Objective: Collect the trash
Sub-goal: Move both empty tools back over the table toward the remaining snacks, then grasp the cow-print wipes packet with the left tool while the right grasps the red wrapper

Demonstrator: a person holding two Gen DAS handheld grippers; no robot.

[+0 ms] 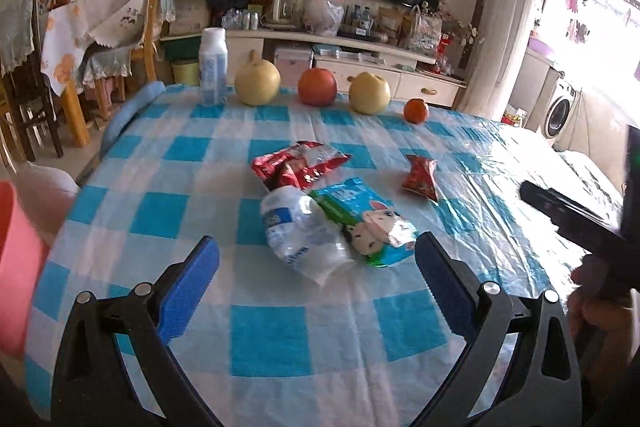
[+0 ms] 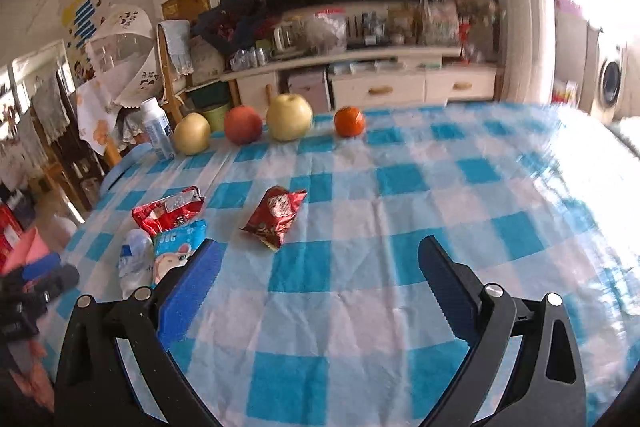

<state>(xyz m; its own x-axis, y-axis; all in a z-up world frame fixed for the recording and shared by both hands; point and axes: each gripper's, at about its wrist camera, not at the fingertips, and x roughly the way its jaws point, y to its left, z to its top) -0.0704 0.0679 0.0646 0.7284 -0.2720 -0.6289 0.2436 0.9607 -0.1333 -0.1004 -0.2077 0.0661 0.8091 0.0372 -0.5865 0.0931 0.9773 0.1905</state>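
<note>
On the blue-and-white checked tablecloth [image 1: 280, 339] lie a crushed clear plastic bottle [image 1: 300, 235], a green-blue snack bag with a cartoon cow [image 1: 360, 215], a large red wrapper [image 1: 296, 167] and a small red packet [image 1: 421, 175]. My left gripper [image 1: 316, 251] is open, just short of the bottle and the cow bag. My right gripper [image 2: 320, 255] is open and empty above the cloth, with the small red packet [image 2: 276, 215] ahead and to the left. The bottle [image 2: 134, 263], cow bag [image 2: 176, 247] and red wrapper [image 2: 168, 211] lie at the left of the right wrist view.
Along the far edge stand a white milk bottle [image 1: 213, 67], two yellow pears [image 1: 257, 83] [image 1: 369, 93], a red apple [image 1: 317, 87] and an orange [image 1: 416, 110]. A pink bin [image 1: 16, 267] stands off the table's left edge. Chairs are at the far left, a TV cabinet behind.
</note>
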